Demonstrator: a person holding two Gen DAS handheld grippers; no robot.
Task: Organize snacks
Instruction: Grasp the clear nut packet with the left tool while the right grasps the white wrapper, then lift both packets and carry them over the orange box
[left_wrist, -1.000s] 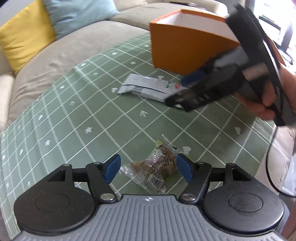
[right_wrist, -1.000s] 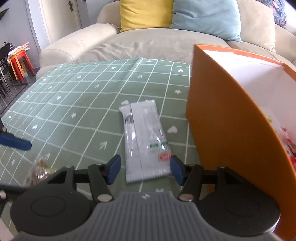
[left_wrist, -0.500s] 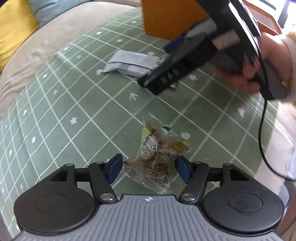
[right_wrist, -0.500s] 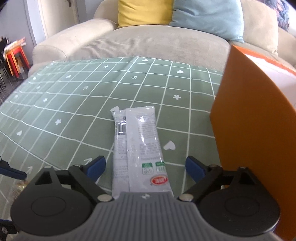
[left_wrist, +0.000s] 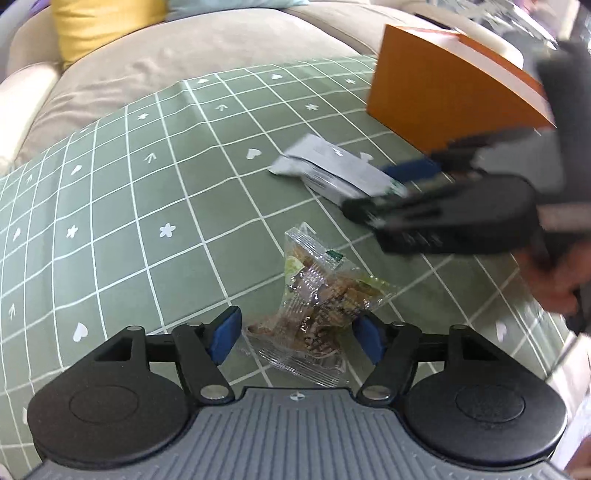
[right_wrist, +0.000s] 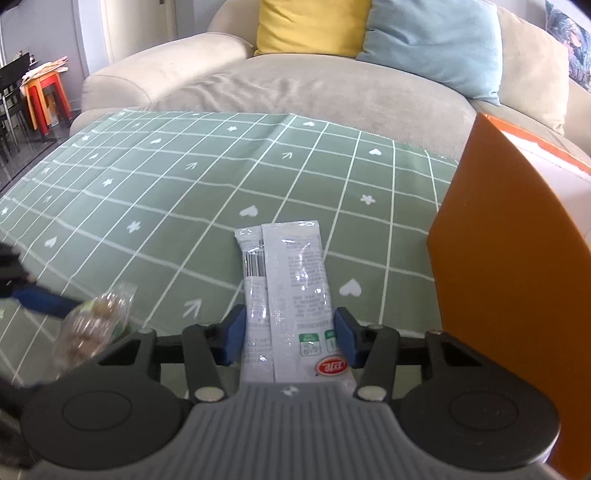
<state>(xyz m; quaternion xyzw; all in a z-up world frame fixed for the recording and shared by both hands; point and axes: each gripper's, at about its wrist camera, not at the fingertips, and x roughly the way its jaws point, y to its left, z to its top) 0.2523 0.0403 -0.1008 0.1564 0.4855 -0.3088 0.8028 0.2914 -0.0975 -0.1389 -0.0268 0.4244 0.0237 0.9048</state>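
The left gripper (left_wrist: 297, 334) tilts steeply down over a green tablecloth with a white grid and small hearts and flowers (left_wrist: 155, 206). Its jaws are opening, and the blue pads stand on either side of a crumpled clear plastic packet of brown snacks (left_wrist: 317, 306) that lies on the cloth; the left pad is clear of the wrapper, while the right pad is right at its edge, so contact there is hard to judge.

The right gripper (right_wrist: 290, 338) also angles down toward the cloth, its handle held in a person's hand (left_wrist: 557, 280) at the right edge of the left wrist view. Its jaws are closing, and the blue pads sit against both long edges of a flat grey-white foil snack sachet with a red logo (right_wrist: 291, 280), which lies lengthwise between them on the cloth.

An open orange cardboard box with a white inside (right_wrist: 509, 251) stands just right of the sachet. Behind the table is a beige sofa (right_wrist: 295, 77) with a yellow cushion (right_wrist: 310, 26) and a light blue cushion (right_wrist: 432, 40).
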